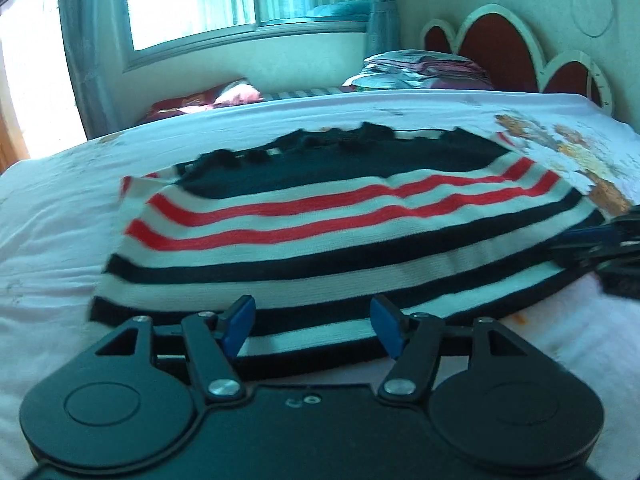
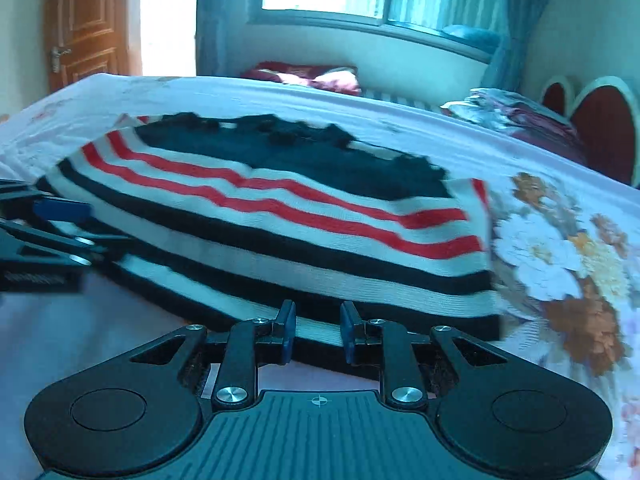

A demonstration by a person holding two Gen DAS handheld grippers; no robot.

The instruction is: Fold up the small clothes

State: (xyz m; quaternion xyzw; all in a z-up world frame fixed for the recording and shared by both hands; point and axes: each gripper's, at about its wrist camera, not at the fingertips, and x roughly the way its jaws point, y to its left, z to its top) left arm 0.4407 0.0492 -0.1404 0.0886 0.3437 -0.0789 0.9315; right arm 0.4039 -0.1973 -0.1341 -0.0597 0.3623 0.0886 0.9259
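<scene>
A small knitted sweater (image 1: 320, 216) with navy, white and red stripes lies flat on the bed sheet (image 1: 56, 216). My left gripper (image 1: 312, 326) is open, its blue pads at the sweater's near hem, holding nothing. The right gripper shows at this view's right edge (image 1: 600, 244). In the right wrist view the sweater (image 2: 280, 208) fills the middle. My right gripper (image 2: 318, 330) is open with a narrower gap, its pads astride the near hem. The left gripper shows at the left edge (image 2: 60, 220).
The bed sheet has a floral print (image 2: 560, 264) to the right of the sweater. A stack of folded clothes (image 1: 424, 68) and a red headboard (image 1: 500, 52) stand at the bed's far side. A window (image 1: 192, 0) and a wooden door (image 2: 84, 20) are behind.
</scene>
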